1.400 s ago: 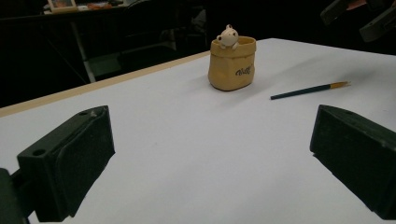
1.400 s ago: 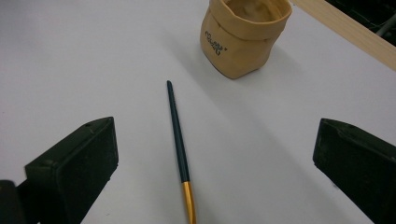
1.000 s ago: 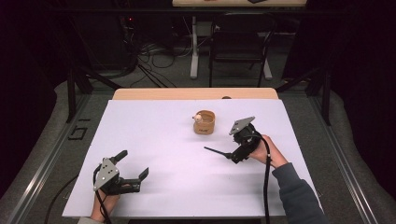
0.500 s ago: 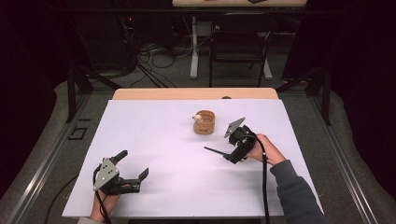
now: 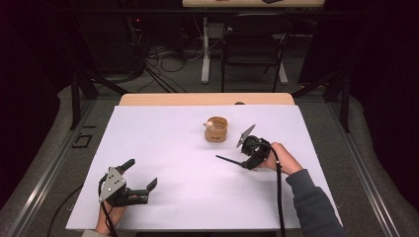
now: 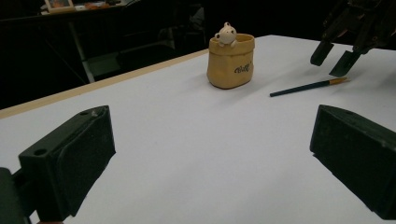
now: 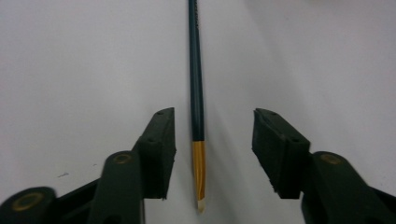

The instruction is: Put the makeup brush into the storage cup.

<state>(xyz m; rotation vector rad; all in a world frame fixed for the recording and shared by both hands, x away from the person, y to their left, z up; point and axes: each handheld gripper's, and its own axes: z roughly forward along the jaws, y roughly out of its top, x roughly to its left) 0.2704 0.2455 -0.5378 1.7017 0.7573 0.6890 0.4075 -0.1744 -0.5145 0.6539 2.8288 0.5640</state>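
Note:
A thin dark-green paintbrush (image 7: 196, 84) with a yellow end lies flat on the white table sheet (image 5: 173, 148). My right gripper (image 7: 214, 133) hangs over its yellow end with one jaw on each side; the jaws have just been closing, and a gap still shows between the pads and the brush. From above, the paintbrush (image 5: 228, 160) sticks out left of the right gripper (image 5: 247, 165). A tan pot (image 5: 216, 129) with a small figure at its rim stands just behind. My left gripper (image 5: 141, 180) rests open at the front left, nothing between its jaws (image 6: 210, 154).
The tan pot (image 6: 231, 60) and paintbrush (image 6: 308, 87) lie ahead in the left gripper view. A wooden table edge (image 5: 207, 99) runs behind the sheet. Beyond it are table legs, a chair frame and floor cables (image 5: 148, 59).
The right gripper has shifted slightly left and down over the brush's near end, and its jaws have narrowed. The left gripper has stayed put.

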